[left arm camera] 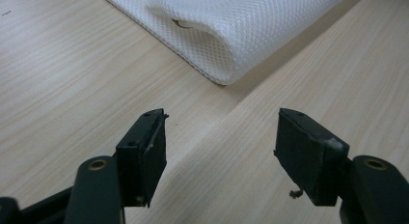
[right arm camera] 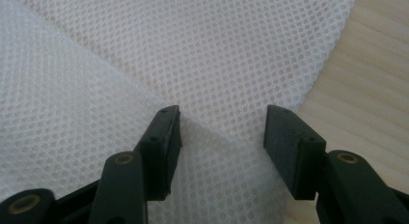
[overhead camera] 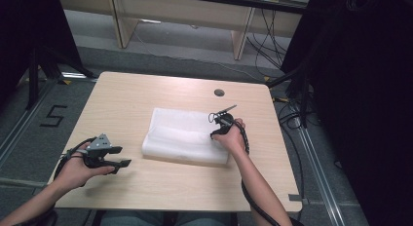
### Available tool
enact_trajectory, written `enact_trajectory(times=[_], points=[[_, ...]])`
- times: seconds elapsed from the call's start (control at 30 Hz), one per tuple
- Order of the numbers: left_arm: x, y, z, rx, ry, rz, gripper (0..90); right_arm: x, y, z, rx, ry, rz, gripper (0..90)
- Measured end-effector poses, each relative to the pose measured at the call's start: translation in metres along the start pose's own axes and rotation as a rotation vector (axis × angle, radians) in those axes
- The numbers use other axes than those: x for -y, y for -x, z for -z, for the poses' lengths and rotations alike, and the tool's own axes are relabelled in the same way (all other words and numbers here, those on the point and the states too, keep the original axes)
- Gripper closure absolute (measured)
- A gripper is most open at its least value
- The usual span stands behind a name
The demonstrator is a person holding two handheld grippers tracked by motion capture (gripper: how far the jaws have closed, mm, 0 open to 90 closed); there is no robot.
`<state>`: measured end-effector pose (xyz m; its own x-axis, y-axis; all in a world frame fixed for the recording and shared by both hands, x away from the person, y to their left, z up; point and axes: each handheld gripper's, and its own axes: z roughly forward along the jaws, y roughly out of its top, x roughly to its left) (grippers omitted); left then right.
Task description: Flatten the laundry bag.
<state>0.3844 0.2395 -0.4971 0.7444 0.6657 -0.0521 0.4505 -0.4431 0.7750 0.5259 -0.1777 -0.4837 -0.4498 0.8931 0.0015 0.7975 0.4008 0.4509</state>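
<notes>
A folded white mesh cloth (overhead camera: 187,136) lies in the middle of the light wooden table (overhead camera: 146,97). My right gripper (overhead camera: 214,134) is over the cloth's right part, pointing down at it. In the right gripper view its jaws (right arm camera: 222,137) stand open above the mesh cloth (right arm camera: 144,64), with a fold edge running between them and nothing pinched. My left gripper (overhead camera: 124,166) hovers low over the table to the left of the cloth, open and empty. In the left gripper view (left arm camera: 219,151) the cloth's rolled corner (left arm camera: 226,35) lies ahead of the jaws.
A small round grommet hole (overhead camera: 219,92) sits near the table's far edge. Black cables (overhead camera: 292,121) hang off the right side. Bare wood (overhead camera: 195,179) stretches along the near edge, and desk legs (overhead camera: 238,41) stand on the floor beyond.
</notes>
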Motion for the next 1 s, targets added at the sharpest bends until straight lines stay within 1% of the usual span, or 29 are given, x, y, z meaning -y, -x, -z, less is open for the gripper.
enact_trajectory(times=[0.03,0.1,0.13,0.17,0.2,0.23,0.27,0.3,0.33,0.37,0.4,0.5,0.53,0.57,0.6,0.63,0.67,0.7,0.73,0.77,0.8,0.83,0.87,0.9,0.93,0.97,1.0], points=[[0.0,0.001,-0.001,0.005,0.005,0.014,34.9,0.0,-0.001,0.0,0.003,0.001,0.005,49.4],[0.0,0.002,-0.001,0.007,0.008,0.023,34.9,0.0,-0.004,0.0,0.023,0.006,0.024,52.6],[0.0,0.002,0.0,0.007,0.004,0.018,34.9,-0.001,-0.007,0.001,0.02,-0.005,0.041,57.4],[0.0,0.002,0.0,0.007,0.004,0.018,34.9,-0.001,-0.008,0.001,0.023,-0.012,0.048,60.0],[0.001,0.002,-0.001,0.003,0.011,0.018,34.9,-0.001,-0.008,0.001,0.023,-0.012,0.048,60.0],[0.001,0.001,0.0,0.003,0.013,0.018,34.9,-0.002,-0.01,0.0,0.013,-0.012,0.059,61.1],[0.001,0.001,0.0,0.003,0.013,0.018,34.9,-0.002,-0.01,0.0,0.013,-0.012,0.059,61.1],[0.001,0.001,-0.001,0.001,0.024,0.015,34.9,-0.003,-0.009,0.001,-0.006,-0.011,0.052,61.2],[0.001,0.001,-0.001,0.001,0.024,0.015,34.9,-0.003,-0.009,0.001,-0.006,-0.011,0.052,61.2],[0.0,0.001,-0.001,0.006,0.017,0.018,34.9,-0.003,-0.009,0.001,-0.014,-0.005,0.047,61.1],[0.0,0.0,0.0,-0.002,0.001,0.002,35.0,-0.003,-0.008,0.001,-0.029,-0.003,0.045,60.4],[0.0,0.0,0.0,0.001,0.0,0.008,34.9,-0.002,-0.009,0.001,-0.021,-0.01,0.052,60.5],[0.0,0.001,0.0,0.001,-0.001,0.015,34.9,-0.001,-0.008,-0.001,-0.018,-0.007,0.066,62.2],[0.0,0.001,-0.001,0.004,0.002,0.019,35.0,-0.002,-0.009,0.0,-0.022,-0.011,0.058,64.7],[0.0,0.001,0.0,0.008,0.002,0.016,34.9,-0.002,-0.008,0.0,-0.031,-0.012,0.071,67.0],[0.0,0.002,0.0,0.007,0.003,0.019,35.0,-0.002,-0.009,0.0,-0.038,-0.014,0.069,70.4],[0.0,0.001,0.0,0.006,0.001,0.018,35.0,-0.002,-0.01,0.0,-0.046,-0.013,0.09,78.2],[0.001,0.001,0.0,0.006,0.001,0.017,34.9,-0.003,-0.01,0.0,-0.052,-0.022,0.115,80.1],[0.001,0.001,0.0,0.007,0.001,0.017,34.9,-0.003,-0.014,0.001,-0.053,-0.038,0.112,83.1],[0.001,0.001,0.0,0.007,0.001,0.017,34.9,-0.003,-0.014,0.001,-0.053,-0.038,0.112,83.1],[0.0,0.002,0.0,0.007,0.001,0.016,34.9,-0.004,-0.014,0.001,-0.053,-0.042,0.132,86.0],[0.0,0.001,0.0,0.006,0.003,0.008,34.9,-0.005,-0.014,-0.001,-0.064,-0.042,0.15,88.0],[0.0,0.001,0.0,0.005,0.003,0.0,35.0,-0.007,-0.015,-0.001,-0.057,-0.054,0.176,89.0],[0.0,0.001,0.0,0.005,0.003,0.0,35.0,-0.007,-0.015,-0.001,-0.057,-0.054,0.176,89.0],[0.001,0.001,0.0,0.007,0.003,0.016,35.0,-0.007,-0.017,0.0,-0.055,-0.059,0.179,89.4],[0.001,0.001,0.0,0.008,0.003,0.017,34.9,-0.008,-0.017,0.0,-0.051,-0.063,0.195,89.7],[0.001,0.001,0.0,0.008,0.003,0.018,35.0,-0.008,-0.02,0.0,-0.046,-0.068,0.195,90.0]])
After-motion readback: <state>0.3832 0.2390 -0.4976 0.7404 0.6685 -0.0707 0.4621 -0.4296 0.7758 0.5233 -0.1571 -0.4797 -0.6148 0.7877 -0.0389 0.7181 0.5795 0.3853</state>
